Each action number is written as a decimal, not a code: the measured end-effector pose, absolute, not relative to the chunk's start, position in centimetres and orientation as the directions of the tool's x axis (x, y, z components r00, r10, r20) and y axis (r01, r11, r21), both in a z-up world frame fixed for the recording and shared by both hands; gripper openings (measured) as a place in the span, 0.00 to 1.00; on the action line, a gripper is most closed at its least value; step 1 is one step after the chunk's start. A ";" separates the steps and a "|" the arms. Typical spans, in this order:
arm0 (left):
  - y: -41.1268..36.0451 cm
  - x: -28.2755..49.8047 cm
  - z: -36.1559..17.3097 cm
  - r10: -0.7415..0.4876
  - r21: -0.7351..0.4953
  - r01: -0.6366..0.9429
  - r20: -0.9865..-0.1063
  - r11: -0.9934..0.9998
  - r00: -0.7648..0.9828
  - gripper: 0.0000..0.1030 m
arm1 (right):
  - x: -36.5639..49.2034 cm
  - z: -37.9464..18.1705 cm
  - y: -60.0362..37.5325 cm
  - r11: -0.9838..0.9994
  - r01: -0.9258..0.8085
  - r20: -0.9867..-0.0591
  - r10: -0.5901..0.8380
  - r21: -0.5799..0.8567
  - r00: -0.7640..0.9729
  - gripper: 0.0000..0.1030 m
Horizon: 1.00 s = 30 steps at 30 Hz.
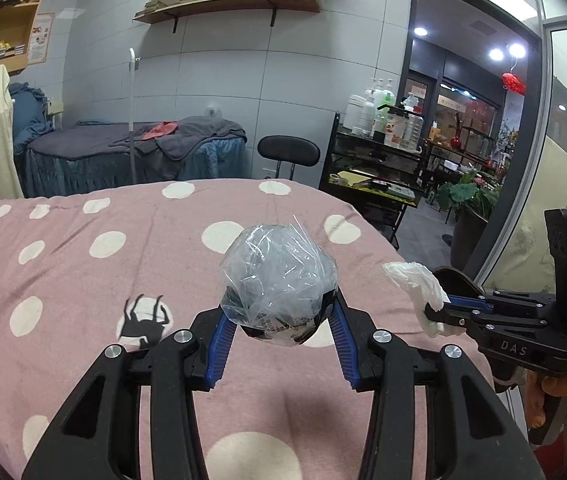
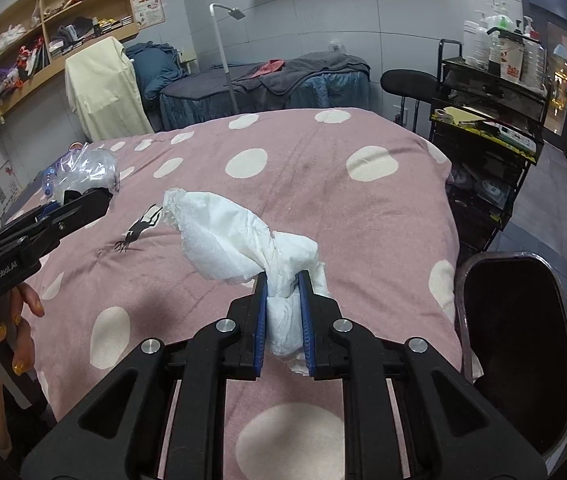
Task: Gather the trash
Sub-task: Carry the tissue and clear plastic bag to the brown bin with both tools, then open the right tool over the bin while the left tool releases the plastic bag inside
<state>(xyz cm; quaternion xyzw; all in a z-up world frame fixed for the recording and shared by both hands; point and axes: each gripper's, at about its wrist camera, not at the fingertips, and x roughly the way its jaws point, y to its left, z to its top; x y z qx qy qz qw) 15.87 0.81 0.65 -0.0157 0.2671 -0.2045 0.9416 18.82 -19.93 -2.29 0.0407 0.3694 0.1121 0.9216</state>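
My left gripper (image 1: 279,312) is shut on a crumpled clear plastic bag (image 1: 277,268) and holds it above the pink polka-dot bed cover (image 1: 83,280). The bag also shows in the right wrist view (image 2: 87,172) at the far left, in the left gripper (image 2: 83,204). My right gripper (image 2: 283,300) is shut on a crumpled white tissue (image 2: 235,236), held above the bed. In the left wrist view the right gripper (image 1: 439,312) and its tissue (image 1: 415,280) sit at the right edge of the bed.
A dark bin (image 2: 519,340) with a grey rim stands beside the bed on the right. A black trolley (image 2: 487,120) with bottles stands behind it. A second bed (image 2: 263,84), a stool (image 2: 407,80) and a lamp pole (image 2: 223,52) are at the back.
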 end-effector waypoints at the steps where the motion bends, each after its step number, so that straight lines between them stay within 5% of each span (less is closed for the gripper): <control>1: 0.4 15.3 0.6 -0.399 -0.137 0.384 -0.493 0.913 0.773 0.42 | 18.4 -2.3 -20.5 0.973 -0.165 -0.670 0.230 0.160 0.706 0.15; 16: -7.7 12.8 -0.3 -0.546 -0.202 0.520 -0.487 0.830 0.681 0.42 | 14.3 -3.3 -30.5 0.980 0.065 -0.665 0.080 0.190 0.742 0.15; 30: -13.1 12.6 -0.7 -0.617 -0.215 0.606 -0.511 0.766 0.598 0.42 | 16.0 -8.7 -38.2 0.933 0.292 -0.758 -0.034 0.209 0.651 0.15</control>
